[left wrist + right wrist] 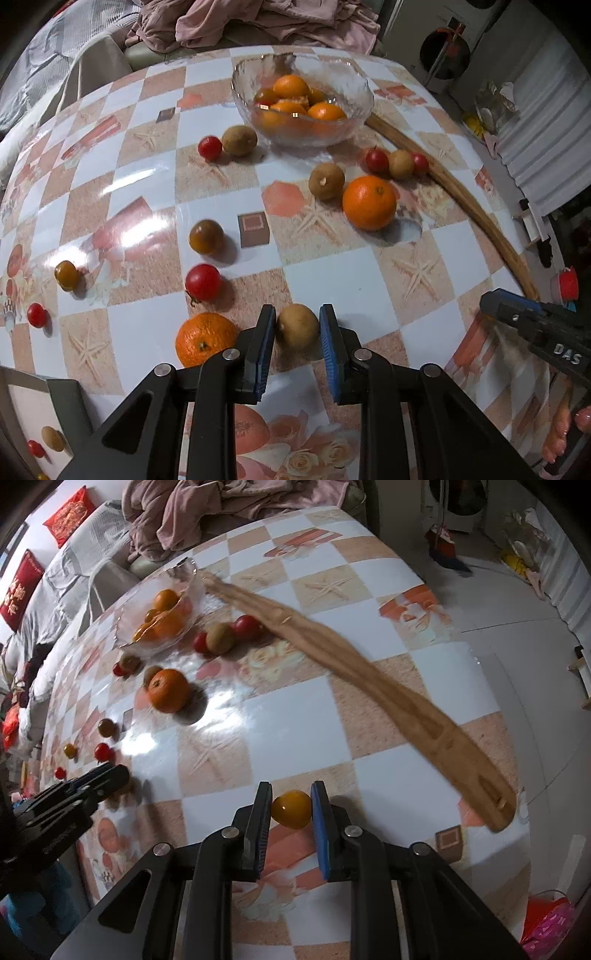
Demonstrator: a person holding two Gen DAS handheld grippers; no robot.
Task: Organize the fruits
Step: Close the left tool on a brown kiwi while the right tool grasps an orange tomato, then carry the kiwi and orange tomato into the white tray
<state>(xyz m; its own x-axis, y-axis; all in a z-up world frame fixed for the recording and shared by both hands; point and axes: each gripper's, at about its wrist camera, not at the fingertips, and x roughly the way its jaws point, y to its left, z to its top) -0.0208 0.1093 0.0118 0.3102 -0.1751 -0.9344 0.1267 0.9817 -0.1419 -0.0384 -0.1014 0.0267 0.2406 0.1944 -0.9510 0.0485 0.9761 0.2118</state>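
A glass bowl holding oranges stands at the far side of the checked table; it also shows in the right wrist view. My left gripper is shut on a small brown kiwi low over the table. My right gripper is shut on a small yellow tomato. Loose fruit lies about: an orange, another orange beside the left fingers, red tomatoes, kiwis and dark tomatoes.
A long wooden stick lies across the table's right side. The right gripper shows at the left wrist view's right edge. Pink clothes are heaped on a sofa behind the table. The table edge drops to the floor on the right.
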